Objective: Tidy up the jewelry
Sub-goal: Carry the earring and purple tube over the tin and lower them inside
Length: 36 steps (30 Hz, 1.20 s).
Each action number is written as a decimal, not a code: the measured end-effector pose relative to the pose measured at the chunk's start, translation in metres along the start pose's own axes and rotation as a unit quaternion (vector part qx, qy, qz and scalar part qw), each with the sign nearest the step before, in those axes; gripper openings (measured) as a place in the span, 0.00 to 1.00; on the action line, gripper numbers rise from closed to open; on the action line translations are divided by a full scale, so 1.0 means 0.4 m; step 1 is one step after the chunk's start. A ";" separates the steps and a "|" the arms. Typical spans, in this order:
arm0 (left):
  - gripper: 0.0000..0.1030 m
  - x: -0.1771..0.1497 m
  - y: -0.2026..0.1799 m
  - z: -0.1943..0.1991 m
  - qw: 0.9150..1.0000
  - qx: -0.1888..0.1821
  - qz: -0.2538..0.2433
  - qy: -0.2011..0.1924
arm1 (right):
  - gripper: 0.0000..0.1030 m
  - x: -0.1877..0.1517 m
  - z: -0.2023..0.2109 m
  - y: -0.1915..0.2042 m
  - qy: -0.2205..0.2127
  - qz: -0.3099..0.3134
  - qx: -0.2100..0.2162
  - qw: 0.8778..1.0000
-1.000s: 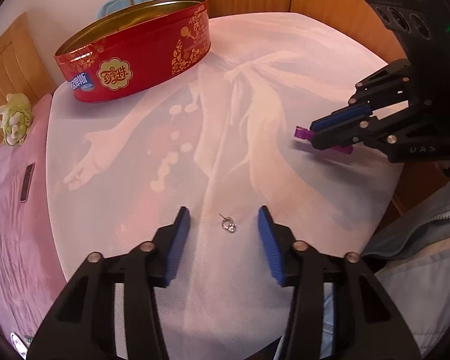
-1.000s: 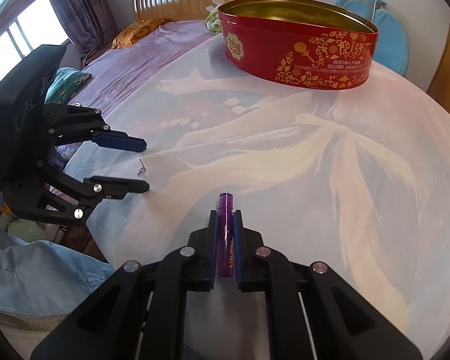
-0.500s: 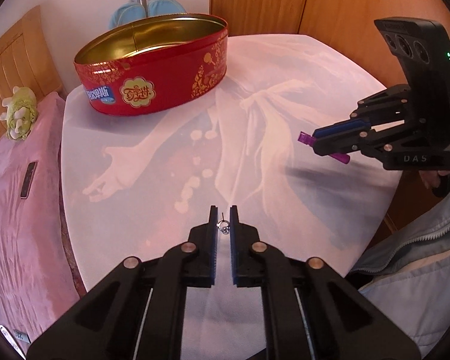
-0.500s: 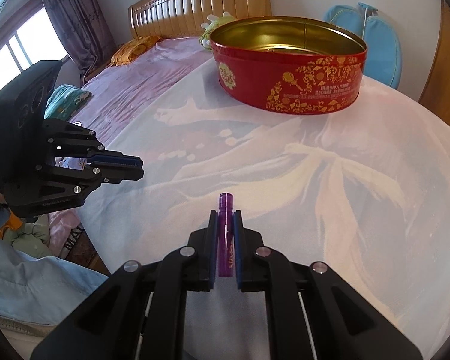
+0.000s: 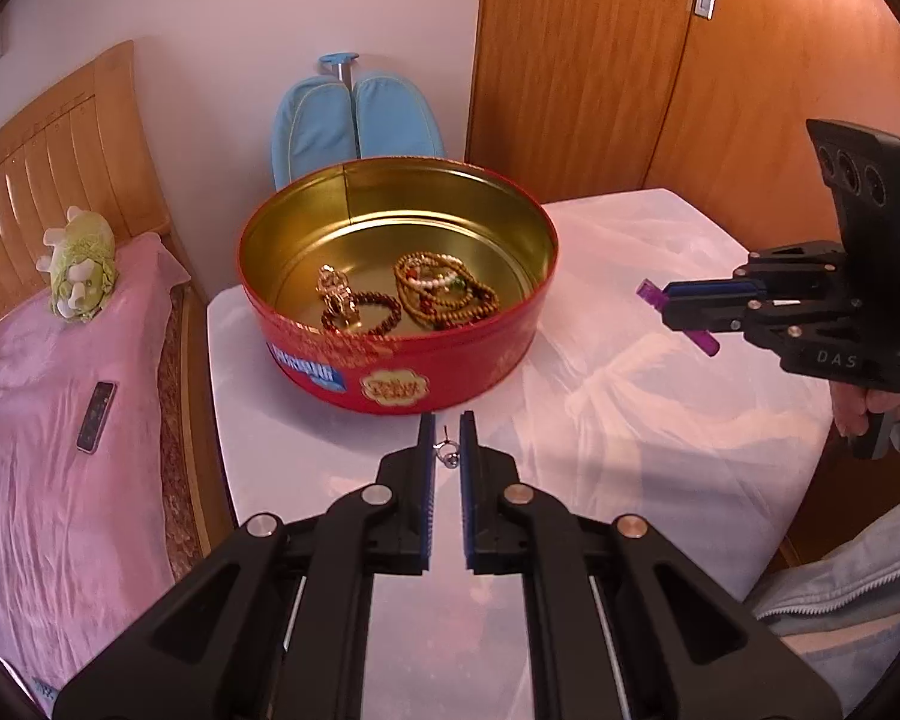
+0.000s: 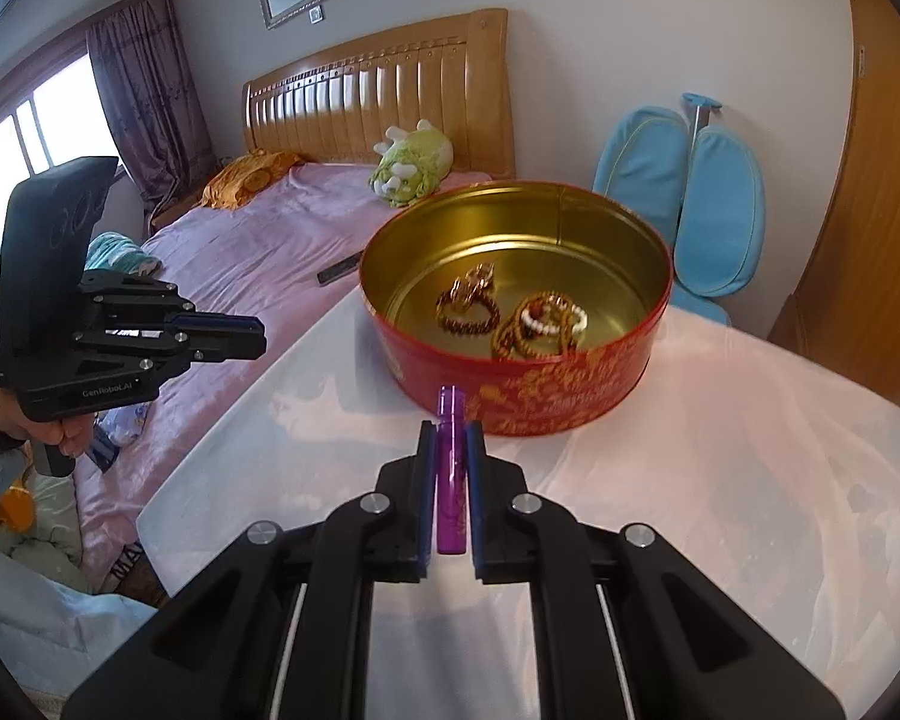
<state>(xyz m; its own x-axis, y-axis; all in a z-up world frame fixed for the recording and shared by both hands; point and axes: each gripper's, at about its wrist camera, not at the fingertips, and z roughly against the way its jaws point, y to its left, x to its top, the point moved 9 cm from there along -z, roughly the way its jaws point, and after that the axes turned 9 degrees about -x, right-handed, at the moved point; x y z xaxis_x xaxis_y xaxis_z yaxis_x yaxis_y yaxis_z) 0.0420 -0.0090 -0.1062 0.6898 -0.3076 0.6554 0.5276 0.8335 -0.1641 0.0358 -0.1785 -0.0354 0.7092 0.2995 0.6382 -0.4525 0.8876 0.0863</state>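
Note:
My left gripper (image 5: 447,429) is shut on a small silver earring (image 5: 448,456), held in the air just in front of the red round tin (image 5: 498,354). The tin's gold inside holds several bead bracelets (image 5: 444,291) and a gold piece (image 5: 336,294). My right gripper (image 6: 450,429) is shut on a purple hair clip (image 6: 451,468), which sticks out past the fingertips toward the tin (image 6: 570,396). In the left wrist view the right gripper (image 5: 675,294) hovers to the right of the tin with the purple hair clip (image 5: 648,289) in it. The left gripper (image 6: 258,333) shows at the left in the right wrist view.
The tin stands on a table under a white cloth (image 5: 630,408). A bed with a pink sheet (image 5: 42,450) lies along the left, with a phone (image 5: 96,408) and a green plush toy (image 5: 81,264) on it. A blue chair (image 6: 690,204) stands behind the tin, wooden wardrobe doors (image 5: 630,60) behind that.
My left gripper closed on the earring and lifted it off the cloth. Both grippers rose and came nearer the tin, so its inside now shows.

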 end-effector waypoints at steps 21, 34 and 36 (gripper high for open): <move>0.07 0.370 0.221 -0.252 0.997 -0.005 -0.022 0.068 | 0.11 0.354 -0.318 -0.132 0.085 0.019 -0.015 0.996; 0.07 0.322 0.287 -0.440 0.975 -0.033 -0.013 0.218 | 0.11 0.262 -0.538 -0.155 0.285 -0.001 -0.003 0.958; 0.07 0.314 0.282 -0.449 0.974 -0.035 -0.015 0.221 | 0.11 0.256 -0.542 -0.158 0.284 -0.002 -0.004 0.959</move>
<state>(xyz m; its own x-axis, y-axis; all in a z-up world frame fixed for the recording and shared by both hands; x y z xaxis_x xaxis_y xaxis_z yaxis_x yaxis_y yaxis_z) 0.2771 -0.0361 -0.1750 0.8117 -0.5122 0.2808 0.5727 0.7922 -0.2105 0.2541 -0.1280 -0.1414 0.8919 0.4367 0.1175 -0.4468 0.8910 0.0803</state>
